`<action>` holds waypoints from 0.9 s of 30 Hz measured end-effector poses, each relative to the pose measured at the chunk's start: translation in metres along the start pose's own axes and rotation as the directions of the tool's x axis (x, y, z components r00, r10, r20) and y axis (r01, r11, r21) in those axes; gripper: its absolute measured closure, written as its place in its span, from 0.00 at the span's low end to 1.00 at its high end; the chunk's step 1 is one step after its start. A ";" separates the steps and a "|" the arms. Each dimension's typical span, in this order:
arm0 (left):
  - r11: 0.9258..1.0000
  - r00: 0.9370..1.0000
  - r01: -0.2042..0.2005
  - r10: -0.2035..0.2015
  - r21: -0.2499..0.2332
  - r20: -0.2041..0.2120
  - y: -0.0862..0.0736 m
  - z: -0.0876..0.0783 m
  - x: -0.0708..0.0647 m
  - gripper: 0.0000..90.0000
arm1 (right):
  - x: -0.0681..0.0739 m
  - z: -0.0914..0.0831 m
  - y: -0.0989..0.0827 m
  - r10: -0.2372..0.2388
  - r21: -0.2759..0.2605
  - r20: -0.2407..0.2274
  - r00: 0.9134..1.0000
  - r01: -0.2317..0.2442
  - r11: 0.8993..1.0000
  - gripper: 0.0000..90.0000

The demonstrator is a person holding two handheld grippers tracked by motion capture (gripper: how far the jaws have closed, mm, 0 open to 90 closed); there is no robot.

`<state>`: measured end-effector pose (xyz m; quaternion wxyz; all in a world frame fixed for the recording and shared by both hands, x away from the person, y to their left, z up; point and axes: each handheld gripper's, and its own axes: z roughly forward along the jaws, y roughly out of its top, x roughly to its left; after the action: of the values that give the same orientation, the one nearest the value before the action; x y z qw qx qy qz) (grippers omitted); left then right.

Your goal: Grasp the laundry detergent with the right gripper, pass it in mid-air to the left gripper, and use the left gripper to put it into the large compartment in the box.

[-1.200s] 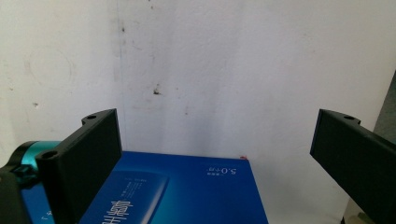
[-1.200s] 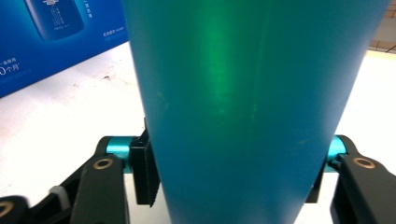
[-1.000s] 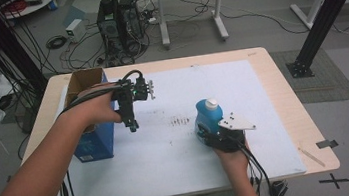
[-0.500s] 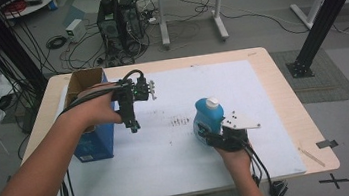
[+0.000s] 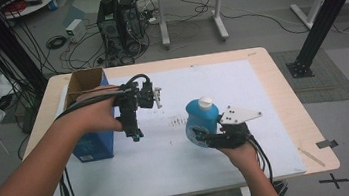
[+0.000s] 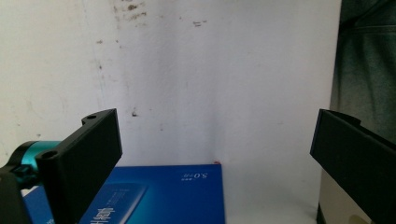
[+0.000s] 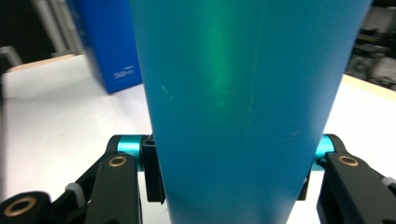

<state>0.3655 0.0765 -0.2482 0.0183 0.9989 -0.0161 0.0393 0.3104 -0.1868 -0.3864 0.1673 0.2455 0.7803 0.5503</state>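
Right hand-held gripper [image 7: 229, 186] clamps the blue bottle [image 7: 247, 93]; high view reveals its white cap [image 5: 205, 101].

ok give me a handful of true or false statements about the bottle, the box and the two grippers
1. The right gripper is shut on the teal bottle. True.
2. The bottle has a red cap. False: its cap is white.
3. The left gripper has its jaws open with nothing between them. True.
4. The blue box stands at the right edge of the table. False: it stands at the left side, by the person's left hand.
5. The box's top is sealed shut. False: the high view shows it open, with brown cardboard inside.
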 end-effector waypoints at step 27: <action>0.998 0.997 -0.055 0.055 0.006 0.056 0.022 -0.006 -0.039 0.02 | 0.035 0.047 0.010 -0.144 -0.002 -0.365 0.920 0.154 0.988 0.50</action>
<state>0.3256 0.0556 -0.2442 0.0131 0.9989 -0.0439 0.0121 0.3086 -0.1277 -0.3930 0.0579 0.0814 0.8216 0.5613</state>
